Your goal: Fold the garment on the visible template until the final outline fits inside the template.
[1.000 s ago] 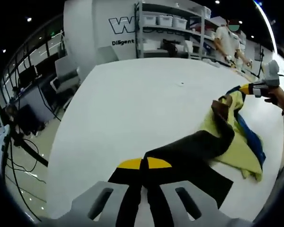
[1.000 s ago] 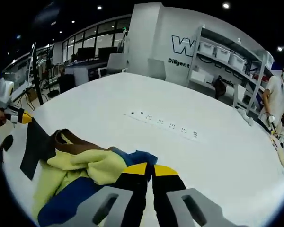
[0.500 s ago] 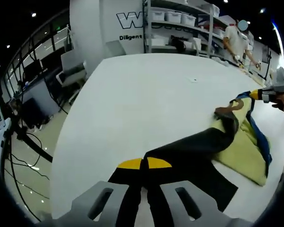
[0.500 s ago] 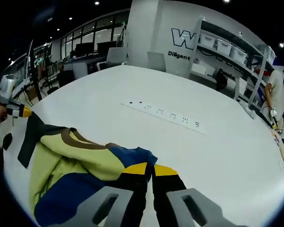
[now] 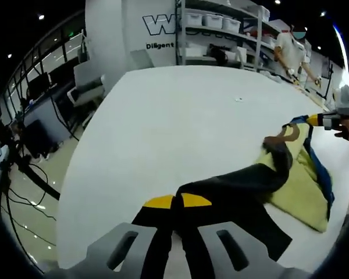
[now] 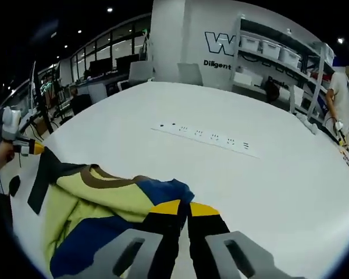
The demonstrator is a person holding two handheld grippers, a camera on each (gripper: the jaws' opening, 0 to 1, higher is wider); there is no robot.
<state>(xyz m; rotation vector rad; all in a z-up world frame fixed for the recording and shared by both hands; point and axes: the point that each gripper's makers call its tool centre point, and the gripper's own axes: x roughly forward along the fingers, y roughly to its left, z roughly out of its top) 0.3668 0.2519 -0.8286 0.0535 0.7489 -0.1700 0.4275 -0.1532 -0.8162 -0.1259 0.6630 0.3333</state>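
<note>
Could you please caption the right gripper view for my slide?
Right claw shut on garment, stretched across white table toward left claw.

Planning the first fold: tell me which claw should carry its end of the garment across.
Probably the left claw. It is shut on the black sleeve end of the garment, with bare table ahead. The right claw is shut on the blue edge beside the bunched bulk.

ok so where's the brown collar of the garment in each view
Left gripper view: the brown collar sits right of centre, at the far end of the garment, just short of the right tongs.
Right gripper view: the collar lies lower left, curving across the yellow cloth, right of the left tongs.
Shared landmark: the shelving rack beside the wall lettering.
</note>
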